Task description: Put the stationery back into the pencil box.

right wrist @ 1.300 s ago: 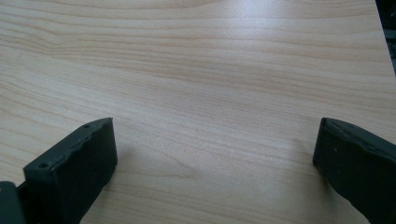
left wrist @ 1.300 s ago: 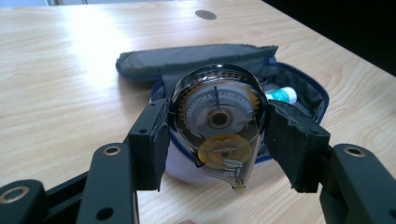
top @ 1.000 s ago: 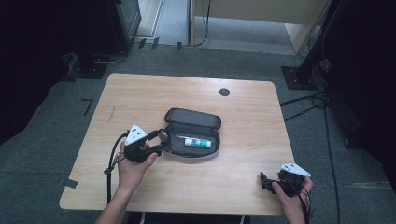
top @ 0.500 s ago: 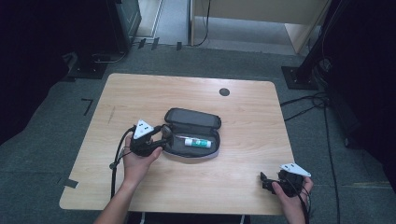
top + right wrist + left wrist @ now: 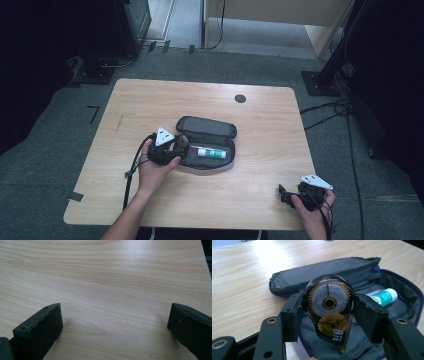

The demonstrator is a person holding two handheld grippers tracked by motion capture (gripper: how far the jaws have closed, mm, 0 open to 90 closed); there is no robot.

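The left gripper (image 5: 328,315) clamps a correction tape dispenser (image 5: 329,307) above the open pencil case (image 5: 372,350), its tip cut off below; the right gripper (image 5: 115,322) rests wide apart on the table (image 5: 105,270).

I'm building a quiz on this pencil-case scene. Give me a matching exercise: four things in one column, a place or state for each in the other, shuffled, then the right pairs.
Things:
1. round clear-black correction tape dispenser
2. white and green glue stick
3. dark grey fabric pencil case
4. right gripper

Places or states:
A. lying unzipped and open on the table
B. jaws wide apart over bare wood
C. clamped between the left gripper's pads
D. lying inside the case

Pairs: 1-C, 2-D, 3-A, 4-B
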